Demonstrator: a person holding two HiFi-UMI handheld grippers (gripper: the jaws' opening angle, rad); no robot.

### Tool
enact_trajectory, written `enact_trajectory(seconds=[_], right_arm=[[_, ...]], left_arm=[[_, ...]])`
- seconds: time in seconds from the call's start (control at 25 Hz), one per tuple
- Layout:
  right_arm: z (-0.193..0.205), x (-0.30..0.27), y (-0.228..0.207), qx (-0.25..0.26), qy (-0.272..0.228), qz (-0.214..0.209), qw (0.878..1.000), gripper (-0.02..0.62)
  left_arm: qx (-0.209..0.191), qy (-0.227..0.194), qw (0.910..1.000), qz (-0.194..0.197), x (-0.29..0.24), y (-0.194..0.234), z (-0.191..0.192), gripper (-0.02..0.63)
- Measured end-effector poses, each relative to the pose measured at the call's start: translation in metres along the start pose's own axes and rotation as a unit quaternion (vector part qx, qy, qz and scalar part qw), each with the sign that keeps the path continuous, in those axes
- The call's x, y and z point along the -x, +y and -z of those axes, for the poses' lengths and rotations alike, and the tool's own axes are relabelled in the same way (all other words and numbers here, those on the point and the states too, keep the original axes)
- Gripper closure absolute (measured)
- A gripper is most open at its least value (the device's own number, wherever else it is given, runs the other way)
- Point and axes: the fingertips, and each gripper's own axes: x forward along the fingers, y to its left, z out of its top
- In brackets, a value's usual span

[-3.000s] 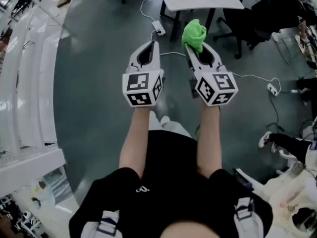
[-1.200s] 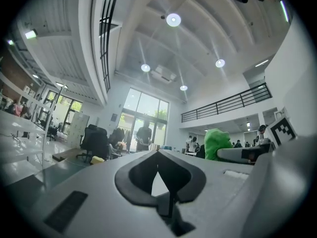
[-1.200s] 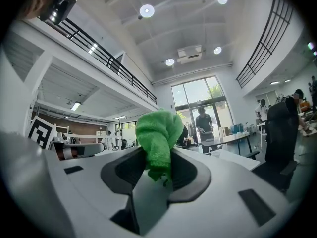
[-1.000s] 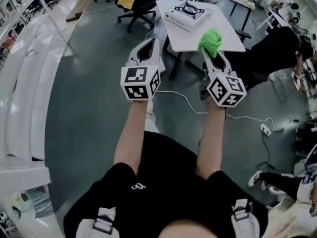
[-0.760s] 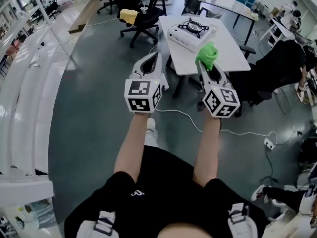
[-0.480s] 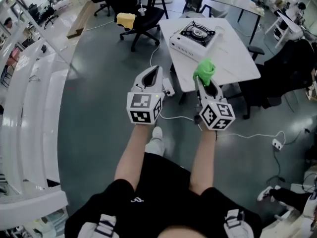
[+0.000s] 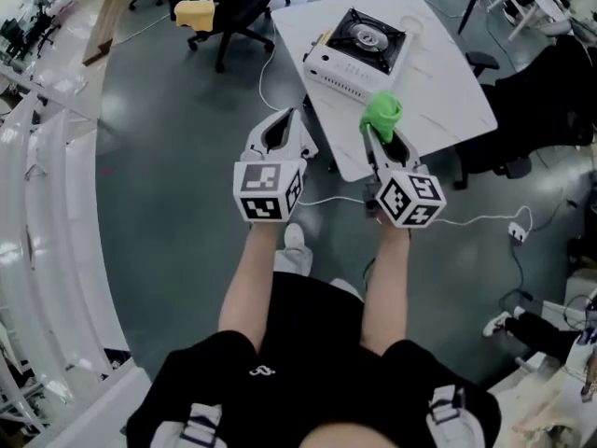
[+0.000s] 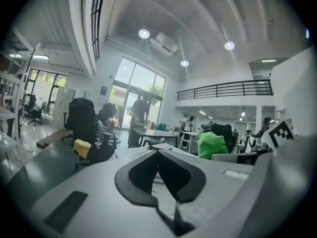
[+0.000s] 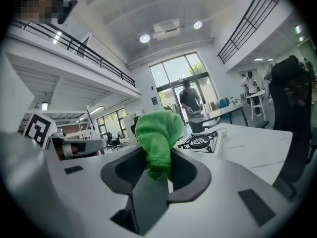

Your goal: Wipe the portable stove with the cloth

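Head view: desk (image 7: 438,91) shows nearer and fuller than half a second ago. The portable stove (image 7: 358,45) stands whole on its far left part, well ahead of my tongs. Right tongs (image 7: 373,131) are clamped on the green cloth (image 7: 381,115), which bunches above the tips and is seen against the desk's near part. Left tongs (image 7: 283,118) are closed on nothing, over grey floor (image 7: 168,157). Beyond is a black office chair (image 7: 229,3) carrying a yellow bundle (image 7: 195,12). A white cable (image 7: 466,220) trails across the floor.
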Motion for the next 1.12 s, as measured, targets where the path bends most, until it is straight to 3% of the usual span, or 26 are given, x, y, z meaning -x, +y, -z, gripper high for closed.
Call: enact_trajectory(seconds=[0.56,0.88,1.12], right_arm=[[-0.020,-0.074,-0.010,0.044,0.045,0.022,0.998,0.464],[-0.012,-0.129,0.002,0.053,0.086,-0.016,0.995,0.460],[0.000,-0.177,-0.013,0.044,0.118,-0.037,0.991,0.460]], left_arm=[[0.052,-0.014,0.9981,0.030,-0.075,0.047,-0.008,0.607],[0.068,-0.019,0.9975,0.005,-0.100,0.081,-0.012,0.607],[0.070,-0.005,0.9973,-0.019,-0.136,0.100,-0.003,0.607]])
